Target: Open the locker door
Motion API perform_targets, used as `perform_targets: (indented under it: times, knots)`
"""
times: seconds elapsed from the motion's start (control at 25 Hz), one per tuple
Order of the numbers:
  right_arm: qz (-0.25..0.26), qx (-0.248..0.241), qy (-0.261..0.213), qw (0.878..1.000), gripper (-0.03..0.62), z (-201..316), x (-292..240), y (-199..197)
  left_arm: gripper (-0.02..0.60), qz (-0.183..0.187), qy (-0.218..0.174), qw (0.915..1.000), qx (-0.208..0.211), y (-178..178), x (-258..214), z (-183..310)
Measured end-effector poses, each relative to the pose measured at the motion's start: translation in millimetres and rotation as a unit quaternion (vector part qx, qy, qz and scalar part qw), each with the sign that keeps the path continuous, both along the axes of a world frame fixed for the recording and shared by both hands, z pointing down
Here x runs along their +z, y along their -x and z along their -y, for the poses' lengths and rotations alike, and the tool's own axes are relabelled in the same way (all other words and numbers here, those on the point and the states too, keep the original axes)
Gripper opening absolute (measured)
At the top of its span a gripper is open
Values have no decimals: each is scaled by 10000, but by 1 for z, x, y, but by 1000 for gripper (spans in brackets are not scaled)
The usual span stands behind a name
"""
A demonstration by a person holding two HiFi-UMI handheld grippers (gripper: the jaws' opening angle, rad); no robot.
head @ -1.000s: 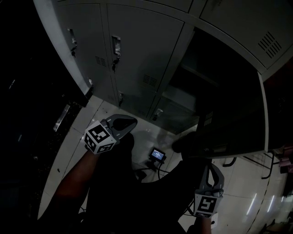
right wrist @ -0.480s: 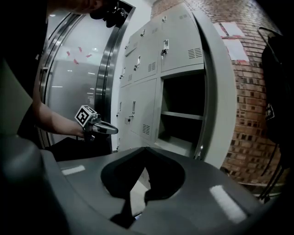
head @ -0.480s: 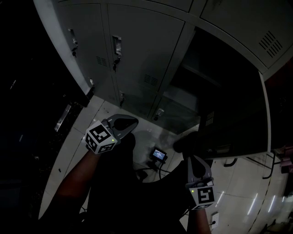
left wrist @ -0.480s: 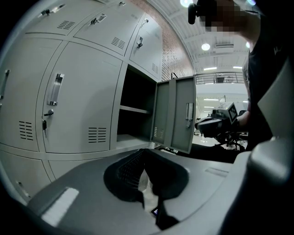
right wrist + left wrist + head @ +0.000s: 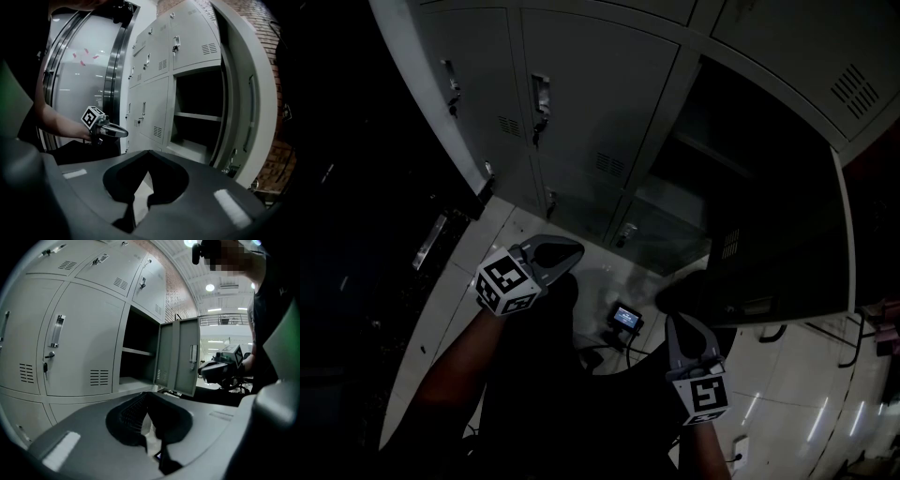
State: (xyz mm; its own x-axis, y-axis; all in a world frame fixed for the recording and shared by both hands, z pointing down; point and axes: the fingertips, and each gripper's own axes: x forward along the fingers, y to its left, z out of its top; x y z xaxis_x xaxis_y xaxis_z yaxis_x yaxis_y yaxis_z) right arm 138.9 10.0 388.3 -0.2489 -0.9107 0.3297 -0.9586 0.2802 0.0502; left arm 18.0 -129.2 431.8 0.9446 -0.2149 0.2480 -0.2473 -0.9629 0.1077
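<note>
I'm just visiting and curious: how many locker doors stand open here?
1. The open door hangs right of its dark compartment in the left gripper view. Other doors shown look shut; more may lie out of frame.

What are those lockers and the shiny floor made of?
The lockers look like painted sheet metal. Their doors are smooth and pale grey with punched vent slots, and the open door shows thin folded edges. The door handle seems to be polished metal, since it glints. The floor looks like glossy tile, probably ceramic, because joint lines and streaks of reflected light show.
</note>
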Motion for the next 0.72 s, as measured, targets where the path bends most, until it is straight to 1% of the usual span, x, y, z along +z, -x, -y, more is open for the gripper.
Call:
perform_targets:
  times: [0.16,0.72]
  knots:
    - [77,41,65,9999,2,-1,3,-2,12,14,-4,10000,3,0,1,0]
    - [47,34,68,10000,2,1,5,-2,12,5,-6,10000,11,-1,0,0]
